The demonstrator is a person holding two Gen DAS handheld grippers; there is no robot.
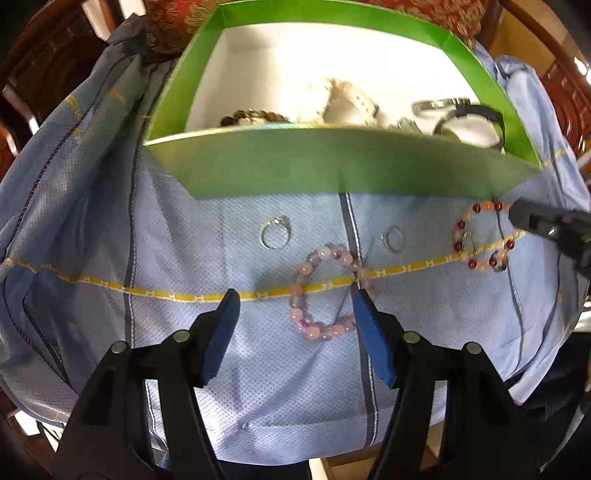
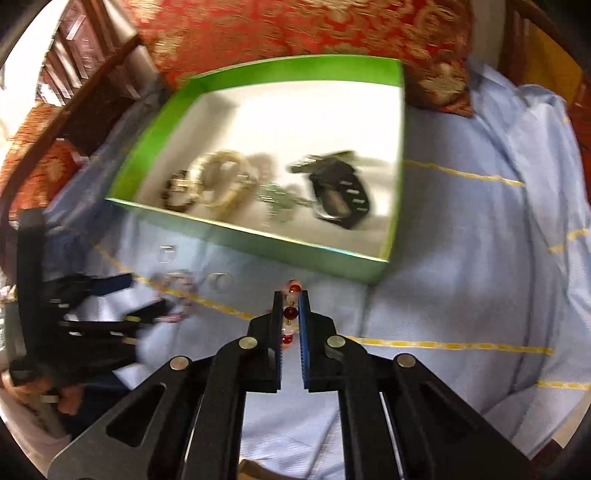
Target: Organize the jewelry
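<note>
A green box [image 1: 332,166] with a white inside holds several bracelets and a black watch [image 1: 476,118]. In front of it, on the blue cloth [image 1: 184,350], lie a pink bead bracelet [image 1: 325,291], two silver rings [image 1: 275,232] [image 1: 393,238] and a red-and-white bead bracelet [image 1: 480,236]. My left gripper [image 1: 293,295] is open, its right finger next to the pink bracelet. My right gripper [image 2: 290,295] is shut on the red-and-white bracelet [image 2: 290,314], near the green box [image 2: 258,236]. The right gripper's tip shows at the right edge of the left wrist view [image 1: 535,221].
A red and gold cushion [image 2: 295,33] lies behind the box. Dark wooden furniture [image 2: 74,74] stands at the far left. The left gripper [image 2: 92,310] shows blurred at the left of the right wrist view. The cloth is creased at the right [image 2: 517,147].
</note>
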